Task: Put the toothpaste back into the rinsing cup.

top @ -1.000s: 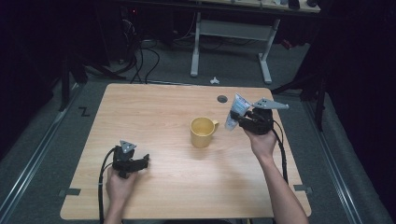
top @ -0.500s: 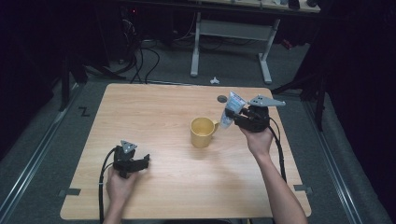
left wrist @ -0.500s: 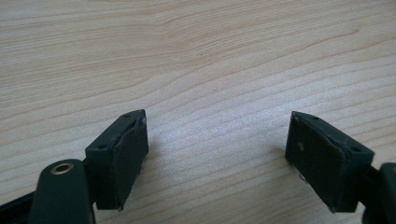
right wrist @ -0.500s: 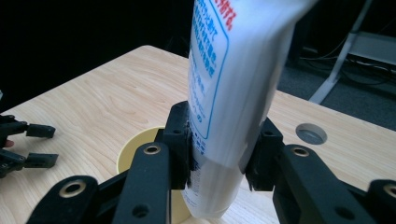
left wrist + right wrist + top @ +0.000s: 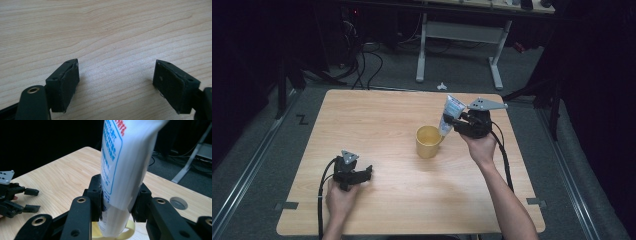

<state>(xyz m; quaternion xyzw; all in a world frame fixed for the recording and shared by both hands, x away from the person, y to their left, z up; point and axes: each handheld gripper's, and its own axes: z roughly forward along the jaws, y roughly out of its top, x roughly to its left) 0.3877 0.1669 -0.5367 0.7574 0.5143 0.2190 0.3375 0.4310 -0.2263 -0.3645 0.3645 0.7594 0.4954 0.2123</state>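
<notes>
A: Entry, high view. Right hand-held gripper (image 5: 455, 121) is raised over the right half of the table (image 5: 377, 120), its jaws pinching a white tube (image 5: 449, 114) with blue and red print. Confirm from the gripper's own camera?

B: Confirmed. In the right gripper view the tube (image 5: 125, 165) sits clamped between the two black jaws, pads pressed against both its flat sides. It stands nearly upright with a slight tilt, its lower end pointing down.

A: And what lies under it?

B: A yellow mug (image 5: 429, 141). In the right gripper view part of its rim and handle (image 5: 126, 231) shows just below the tube's lower end. Whether the tube touches the mug, I cannot tell.

A: From the high view the mug stands upright near the table's middle, right beside the right hand-held gripper. The tube's lower end is over its rim on the right side.

B: Left hand-held gripper (image 5: 360, 173)?

A: Low at the front left of the table, well apart from the mug, held by the person's left hand (image 5: 339, 197). A black cable (image 5: 321, 200) trails from it toward the front edge.

B: In the left gripper view its jaws are spread wide with bare wood grain between them. The pads (image 5: 68, 82) grip nothing.

A: Also noted: a small round grey fitting (image 5: 178, 203) set into the table surface beyond the tube, in the right gripper view.
</notes>
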